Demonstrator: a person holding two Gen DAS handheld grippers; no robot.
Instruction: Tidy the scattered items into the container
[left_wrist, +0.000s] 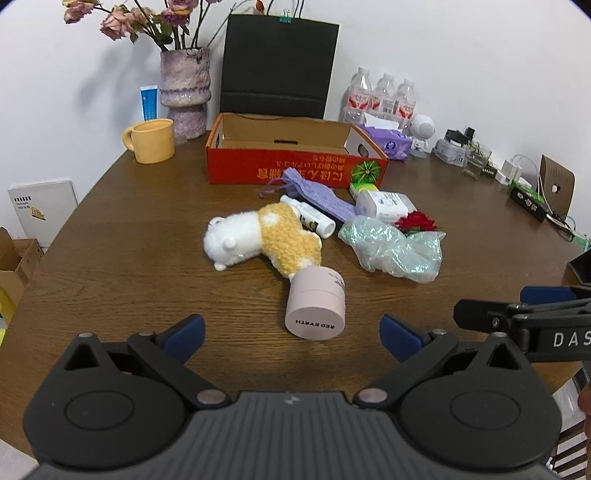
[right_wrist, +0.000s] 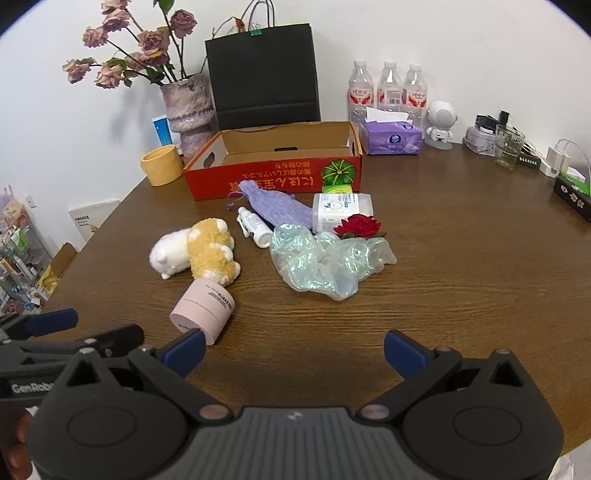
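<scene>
An open red cardboard box (left_wrist: 295, 170) (right_wrist: 273, 175) stands at the back of the brown table. In front of it lie a white and yellow plush toy (left_wrist: 258, 238) (right_wrist: 199, 251), a pink jar (left_wrist: 316, 304) (right_wrist: 203, 306) on its side, a small white bottle (left_wrist: 310, 218) (right_wrist: 255, 227), a purple pouch (left_wrist: 317, 194) (right_wrist: 273, 206), a white packet (left_wrist: 384, 203) (right_wrist: 341, 210), a red rose (left_wrist: 415, 221) (right_wrist: 358, 225) and crumpled iridescent film (left_wrist: 391, 251) (right_wrist: 325, 262). My left gripper (left_wrist: 291, 336) is open just short of the jar. My right gripper (right_wrist: 293, 350) is open and empty, right of the jar.
A yellow mug (left_wrist: 151, 140), a flower vase (left_wrist: 184, 92), a black paper bag (left_wrist: 277, 70), water bottles (left_wrist: 384, 99), a purple tissue pack (left_wrist: 388, 142) and small gadgets (left_wrist: 465, 147) line the back. Boxes (left_wrist: 14, 266) stand off the table's left edge.
</scene>
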